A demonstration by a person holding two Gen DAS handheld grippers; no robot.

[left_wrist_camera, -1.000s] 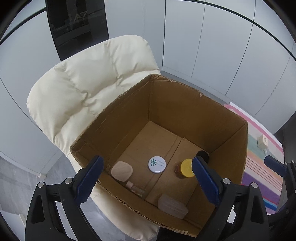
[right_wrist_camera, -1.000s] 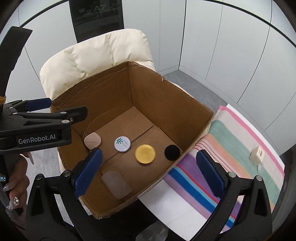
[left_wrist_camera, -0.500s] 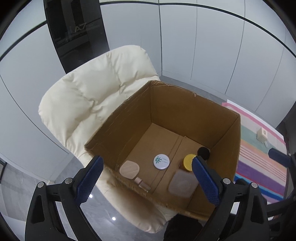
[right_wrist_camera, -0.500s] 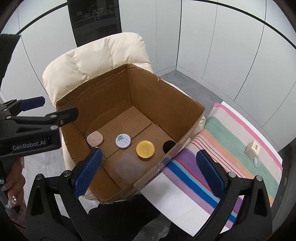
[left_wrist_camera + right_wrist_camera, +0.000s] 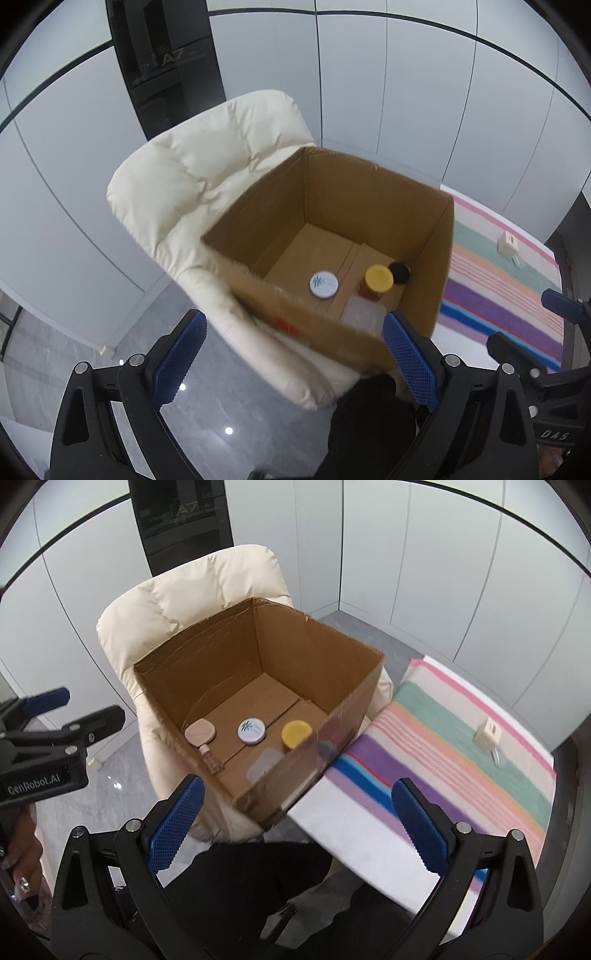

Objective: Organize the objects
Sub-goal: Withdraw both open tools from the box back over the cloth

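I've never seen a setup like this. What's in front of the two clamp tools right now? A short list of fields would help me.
Container: open cardboard box on a cream padded chair
In the box: white round tin, yellow-lidded jar, pink compact, small clear bottle, frosted plastic case
Left out: small beige box on the striped cloth
Left gripper: open, empty
Right gripper: open, empty
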